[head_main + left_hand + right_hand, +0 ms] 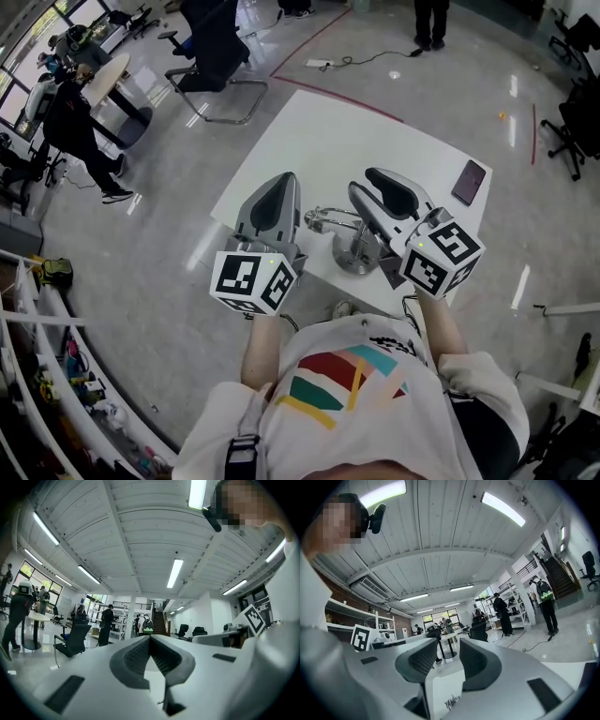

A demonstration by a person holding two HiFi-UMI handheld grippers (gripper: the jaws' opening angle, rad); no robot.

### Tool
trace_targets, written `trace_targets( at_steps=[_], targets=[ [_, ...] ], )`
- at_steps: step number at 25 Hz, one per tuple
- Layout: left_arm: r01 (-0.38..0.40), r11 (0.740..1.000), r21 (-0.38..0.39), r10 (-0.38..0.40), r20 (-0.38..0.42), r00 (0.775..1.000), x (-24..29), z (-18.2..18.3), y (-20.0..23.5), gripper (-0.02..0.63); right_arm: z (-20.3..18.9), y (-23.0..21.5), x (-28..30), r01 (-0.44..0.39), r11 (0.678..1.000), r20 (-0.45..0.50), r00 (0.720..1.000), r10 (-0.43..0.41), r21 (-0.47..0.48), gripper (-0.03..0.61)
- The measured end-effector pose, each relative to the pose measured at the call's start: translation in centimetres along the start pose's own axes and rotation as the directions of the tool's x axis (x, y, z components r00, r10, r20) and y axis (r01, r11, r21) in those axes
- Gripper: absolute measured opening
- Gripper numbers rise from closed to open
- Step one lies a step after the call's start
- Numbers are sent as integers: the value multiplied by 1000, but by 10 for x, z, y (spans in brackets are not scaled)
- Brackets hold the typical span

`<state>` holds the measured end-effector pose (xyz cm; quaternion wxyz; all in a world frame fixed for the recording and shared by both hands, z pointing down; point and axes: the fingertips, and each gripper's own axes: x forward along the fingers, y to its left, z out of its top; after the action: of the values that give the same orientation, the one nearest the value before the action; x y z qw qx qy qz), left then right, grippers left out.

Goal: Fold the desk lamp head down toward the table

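The desk lamp stands near the front edge of the white table [309, 131], with a round metal base [354, 260] and a thin silver arm [328, 217] reaching left. My right gripper [366, 180] hovers over the base and points away from me. In the right gripper view its jaws [443, 656] are closed on a flat white part of the desk lamp [443, 686], with a small metal hinge [450, 703] below. My left gripper [284, 180] is beside the silver arm on the left. Its fingertips [150, 637] meet with nothing between them.
A dark phone [470, 181] lies at the table's far right corner. An office chair [211, 58] stands on the glossy floor beyond the table. A cable [361, 61] runs across the floor, several people stand farther off, and shelving [56, 375] lines the left.
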<state>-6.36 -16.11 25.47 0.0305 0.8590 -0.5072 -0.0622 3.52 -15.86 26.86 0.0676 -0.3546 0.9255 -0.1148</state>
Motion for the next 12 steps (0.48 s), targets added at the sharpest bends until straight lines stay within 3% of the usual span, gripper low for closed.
trace_targets(
  at_steps=[12],
  targets=[
    [3, 999, -33, -3, -6, 1000, -1, 0, 5, 44, 1, -4, 2, 22, 1000, -21, 1000, -23, -15, 155]
  ],
)
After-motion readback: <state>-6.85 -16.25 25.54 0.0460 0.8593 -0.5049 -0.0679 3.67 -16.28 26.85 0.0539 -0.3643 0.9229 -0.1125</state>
